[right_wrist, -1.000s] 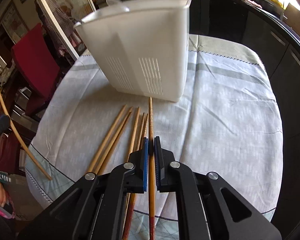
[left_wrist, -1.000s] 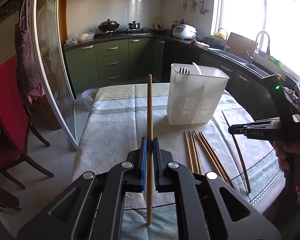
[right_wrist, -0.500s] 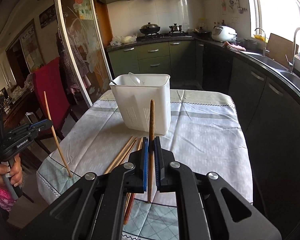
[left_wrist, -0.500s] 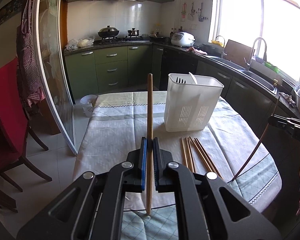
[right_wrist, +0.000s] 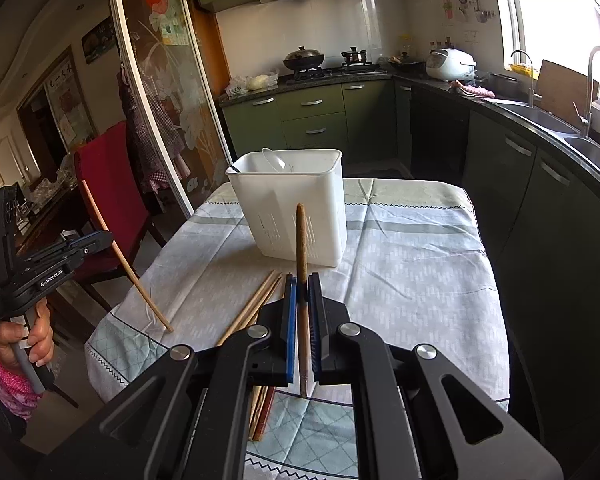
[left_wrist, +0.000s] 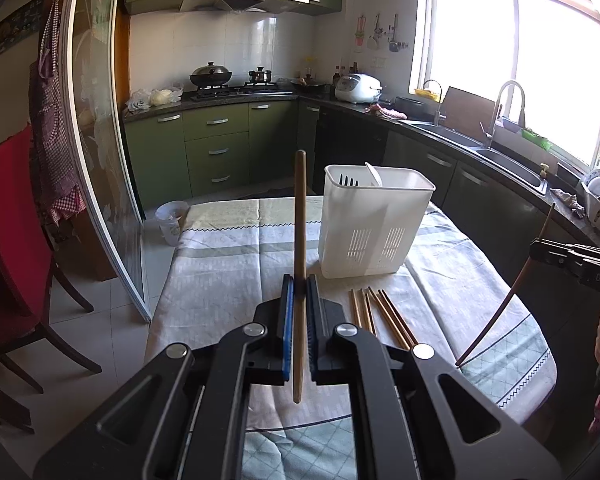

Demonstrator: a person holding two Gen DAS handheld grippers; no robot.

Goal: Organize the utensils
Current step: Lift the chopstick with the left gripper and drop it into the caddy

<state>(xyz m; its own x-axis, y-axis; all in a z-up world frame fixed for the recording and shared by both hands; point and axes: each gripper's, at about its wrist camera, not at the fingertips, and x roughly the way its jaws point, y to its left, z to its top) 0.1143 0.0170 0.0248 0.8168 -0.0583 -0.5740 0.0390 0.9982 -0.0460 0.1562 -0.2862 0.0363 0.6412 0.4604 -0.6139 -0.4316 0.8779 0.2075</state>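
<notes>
Wooden chopsticks, one clamped in each closed claw, had been lifted off the bench (left_wrist: pixel 228 256) within the last second, the left claw (left_wrist: pixel 299 280) and right claw (right_wrist: pixel 302 280) now standing short of the white basket (right_wrist: pixel 296 200), so insertion remained pending.

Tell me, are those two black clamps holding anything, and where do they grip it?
Yes, one chopstick each. The left gripper pinches a light chopstick near its middle; the right gripper pinches a darker chopstick around mid-length too.
</notes>
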